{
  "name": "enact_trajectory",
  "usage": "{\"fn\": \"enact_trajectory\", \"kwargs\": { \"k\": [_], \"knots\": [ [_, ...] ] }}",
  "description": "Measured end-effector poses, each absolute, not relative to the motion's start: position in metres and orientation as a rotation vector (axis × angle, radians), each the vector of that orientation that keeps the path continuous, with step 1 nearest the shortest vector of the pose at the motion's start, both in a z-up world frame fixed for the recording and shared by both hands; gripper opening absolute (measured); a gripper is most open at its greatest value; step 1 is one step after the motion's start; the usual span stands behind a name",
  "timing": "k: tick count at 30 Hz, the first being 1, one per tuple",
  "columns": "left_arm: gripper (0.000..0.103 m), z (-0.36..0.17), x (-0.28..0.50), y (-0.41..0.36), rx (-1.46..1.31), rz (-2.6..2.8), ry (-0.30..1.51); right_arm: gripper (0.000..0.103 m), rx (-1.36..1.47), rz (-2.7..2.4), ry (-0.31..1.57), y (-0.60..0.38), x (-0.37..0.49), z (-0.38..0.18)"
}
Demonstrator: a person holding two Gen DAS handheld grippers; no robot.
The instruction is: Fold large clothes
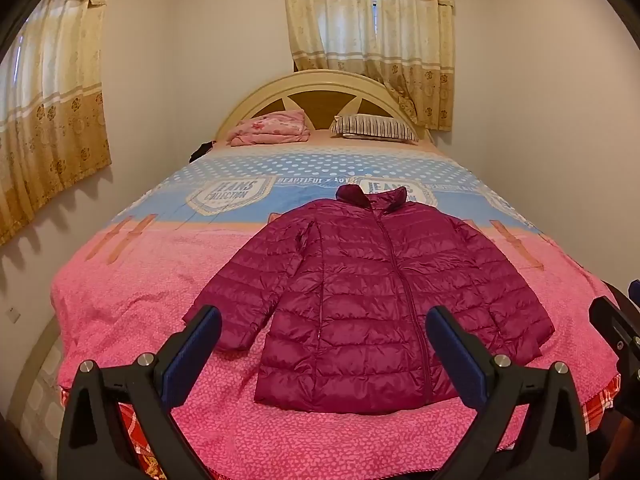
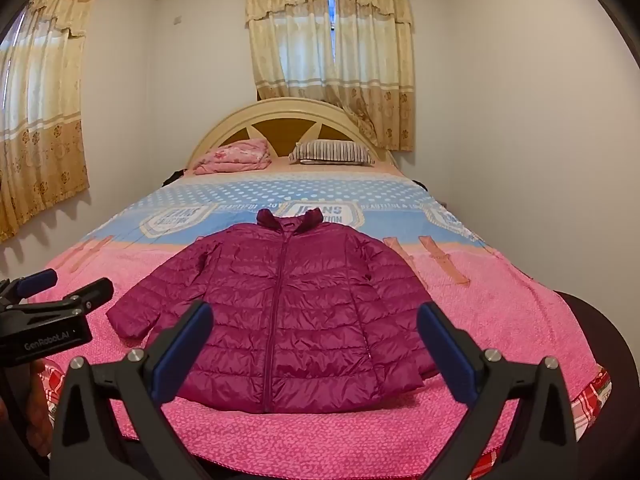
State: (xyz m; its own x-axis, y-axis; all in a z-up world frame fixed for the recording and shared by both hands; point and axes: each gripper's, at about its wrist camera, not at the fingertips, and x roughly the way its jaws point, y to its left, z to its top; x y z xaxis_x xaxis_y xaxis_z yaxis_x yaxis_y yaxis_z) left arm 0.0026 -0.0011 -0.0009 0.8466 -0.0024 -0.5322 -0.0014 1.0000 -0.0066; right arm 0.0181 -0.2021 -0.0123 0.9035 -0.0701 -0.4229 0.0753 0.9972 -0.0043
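Nearest the lens in each wrist view stand the black fingers with blue pads: the left gripper [image 1: 323, 354] and the right gripper [image 2: 315, 350] both hang spread as wide as they go, with nothing between them and nothing touched. Beyond them, the quilted magenta puffer jacket [image 1: 360, 288] lies flat and zipped on the pink-and-blue printed bedspread [image 1: 140, 300] of the bed, collar at twelve o'clock toward the cream arched headboard [image 1: 320, 84], hem at six o'clock near the foot edge, sleeves angled out toward eight and four o'clock. In the right wrist view the left gripper shows at nine o'clock, off the jacket's sleeve and apart from it. By my reading, folding has not begun; this is the approach. The next move likely calls for each gripper to descend to a sleeve or side edge, pinch the slippery shell and carry it across the zip line.
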Motion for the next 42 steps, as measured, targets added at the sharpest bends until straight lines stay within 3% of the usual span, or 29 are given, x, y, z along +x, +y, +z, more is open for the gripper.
{"fn": "enact_trajectory", "kwargs": {
  "k": [42],
  "knots": [
    [0.102,0.005,0.002,0.009,-0.03,0.006,0.541,0.103,0.023,-0.063,0.437,-0.2,0.017,-0.013]
  ]
}}
